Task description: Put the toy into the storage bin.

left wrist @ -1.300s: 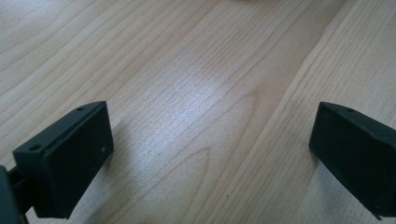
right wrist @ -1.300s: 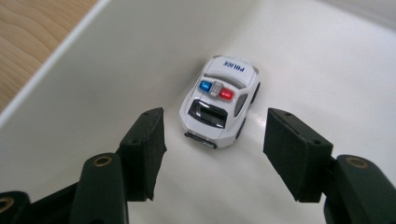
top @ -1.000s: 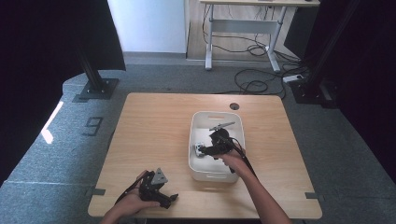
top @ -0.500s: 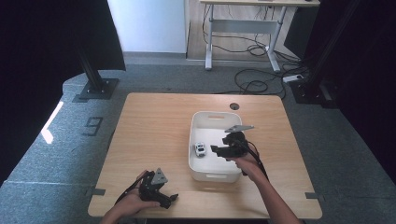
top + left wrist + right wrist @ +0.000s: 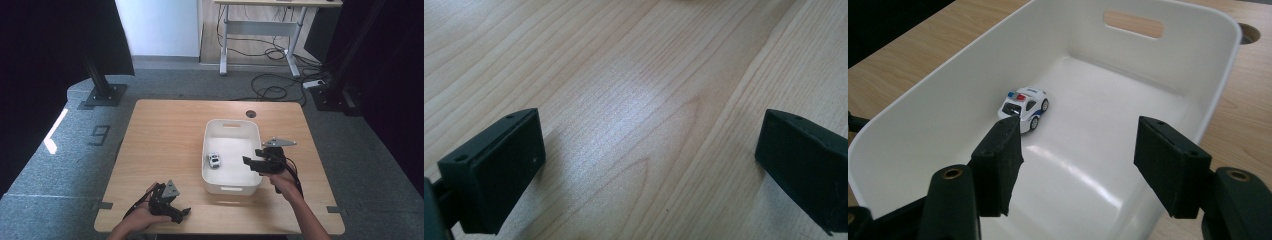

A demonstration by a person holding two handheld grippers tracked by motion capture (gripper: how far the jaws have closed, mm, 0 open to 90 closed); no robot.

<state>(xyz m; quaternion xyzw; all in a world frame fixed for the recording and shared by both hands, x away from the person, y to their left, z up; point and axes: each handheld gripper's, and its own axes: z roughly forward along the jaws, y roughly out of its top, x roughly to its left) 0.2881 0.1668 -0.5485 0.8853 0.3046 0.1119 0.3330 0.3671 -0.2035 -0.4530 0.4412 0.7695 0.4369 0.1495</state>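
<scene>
One toy police car [image 5: 1024, 107] in one white bin [image 5: 250, 131]; both grippers' fingers [image 5: 997, 165] spread, empty

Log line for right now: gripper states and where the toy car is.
right gripper: open, empty, over bin | left gripper: open, empty, over table | toy police car: on floor of white bin

Left gripper [image 5: 649, 165] jaws wide apart, nothing betw. them, just above wood table [image 5: 634, 75].

Grey carpet floor [image 5: 165, 85], black curtains [image 5: 40, 60], white-legged desk [image 5: 260, 30] behind.
</scene>
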